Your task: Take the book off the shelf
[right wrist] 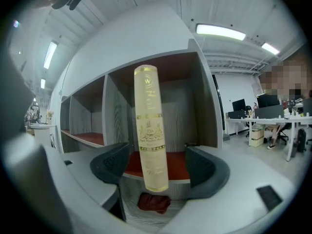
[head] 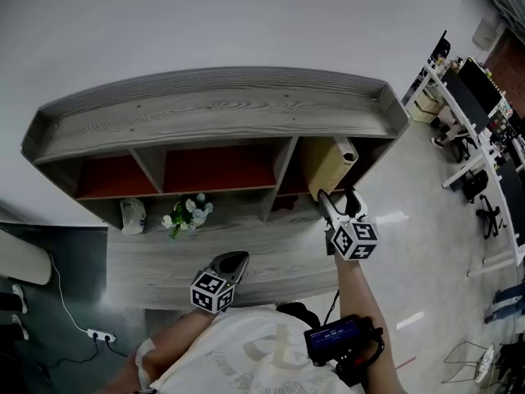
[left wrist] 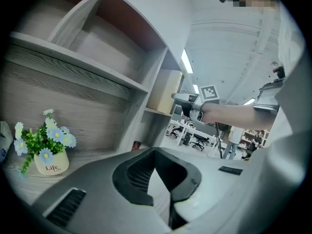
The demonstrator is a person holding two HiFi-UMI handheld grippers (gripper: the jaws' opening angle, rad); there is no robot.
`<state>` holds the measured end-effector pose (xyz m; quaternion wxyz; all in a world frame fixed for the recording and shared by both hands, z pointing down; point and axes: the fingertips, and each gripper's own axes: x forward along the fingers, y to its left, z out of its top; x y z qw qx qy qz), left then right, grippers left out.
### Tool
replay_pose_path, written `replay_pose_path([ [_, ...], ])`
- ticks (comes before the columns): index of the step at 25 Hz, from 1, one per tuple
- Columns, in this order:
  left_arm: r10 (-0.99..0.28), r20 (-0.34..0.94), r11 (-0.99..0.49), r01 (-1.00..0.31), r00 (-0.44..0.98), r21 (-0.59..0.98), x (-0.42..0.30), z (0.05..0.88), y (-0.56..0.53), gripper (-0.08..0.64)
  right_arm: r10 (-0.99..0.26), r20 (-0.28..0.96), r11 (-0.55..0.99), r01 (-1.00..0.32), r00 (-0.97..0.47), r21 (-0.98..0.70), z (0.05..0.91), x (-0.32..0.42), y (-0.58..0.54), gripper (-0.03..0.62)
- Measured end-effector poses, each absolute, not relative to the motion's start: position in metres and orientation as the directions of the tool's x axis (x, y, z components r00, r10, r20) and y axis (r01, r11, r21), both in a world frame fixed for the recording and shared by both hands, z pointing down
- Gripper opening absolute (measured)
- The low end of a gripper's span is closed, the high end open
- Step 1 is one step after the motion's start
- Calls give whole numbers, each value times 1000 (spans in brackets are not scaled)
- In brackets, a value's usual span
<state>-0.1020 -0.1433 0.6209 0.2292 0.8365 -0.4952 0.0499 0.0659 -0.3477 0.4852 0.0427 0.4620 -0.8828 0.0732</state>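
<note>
A cream book with gold print [right wrist: 150, 130] stands in the rightmost upper compartment of the grey wooden shelf [head: 221, 109]; its lower end overhangs the red board. In the head view the tan book [head: 326, 167] leans outward. My right gripper [right wrist: 158, 167] is open, one jaw on each side of the spine, and neither pad touches it. From above, that right gripper [head: 336, 208] sits just in front of the book's lower end. My left gripper [head: 232, 263] hangs low before the lower shelf, shut and empty, with its fingertips [left wrist: 155, 152] together.
A small pot of blue and white flowers [left wrist: 46, 155] and a white object [head: 131, 214] stand on the lower shelf. A dark red bundle [right wrist: 153, 202] lies under the book's compartment. Office desks and chairs [head: 472, 138] fill the right side. A power strip [head: 98, 335] lies on the floor at left.
</note>
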Motion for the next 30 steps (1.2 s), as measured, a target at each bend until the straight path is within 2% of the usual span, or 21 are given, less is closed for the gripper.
replay_pose_path([
  [13, -833, 321, -339, -875, 450, 346, -117, 626, -149, 2, -794, 183, 573, -815, -579, -90, 498, 41, -379, 359],
  [15, -837, 324, -326, -879, 440, 348, -121, 627, -150, 1, -802, 193, 562, -823, -566, -81, 501, 39, -384, 328],
  [22, -853, 332, -282, -892, 402, 354, -137, 630, -156, 0, -804, 232, 549, -833, -547, -59, 509, 25, -402, 323],
  [23, -855, 333, -278, -893, 398, 355, -138, 630, -158, 1, -807, 236, 544, -837, -541, -57, 510, 24, -405, 283],
  [28, -855, 341, -260, -893, 390, 369, -141, 634, -162, 0, -808, 243, 539, -840, -537, -66, 512, 19, -411, 276],
  [30, -856, 345, -253, -893, 386, 372, -143, 636, -164, 1, -803, 240, 546, -835, -545, -67, 511, 15, -412, 251],
])
